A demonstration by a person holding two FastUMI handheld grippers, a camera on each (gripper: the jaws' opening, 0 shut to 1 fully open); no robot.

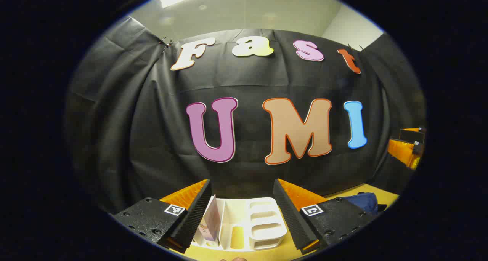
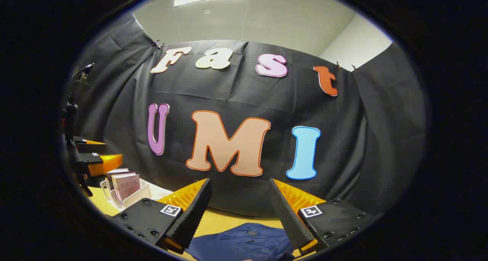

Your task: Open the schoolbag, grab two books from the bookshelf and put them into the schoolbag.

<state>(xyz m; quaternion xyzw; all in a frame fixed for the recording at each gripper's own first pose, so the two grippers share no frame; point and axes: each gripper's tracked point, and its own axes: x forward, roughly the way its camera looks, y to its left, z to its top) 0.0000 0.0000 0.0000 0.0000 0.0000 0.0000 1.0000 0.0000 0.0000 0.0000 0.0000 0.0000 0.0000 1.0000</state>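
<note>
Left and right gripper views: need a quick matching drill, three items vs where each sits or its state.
Items:
1. schoolbag
2. bookshelf
3. books

Places/states:
A. white, on the table ahead of the left gripper
B. standing upright in the bookshelf
C. blue, lying on the table below the right gripper

Pairs: 1-C, 2-A, 3-B

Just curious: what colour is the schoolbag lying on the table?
Dark navy blue; the schoolbag shows best in the right gripper view.
</note>
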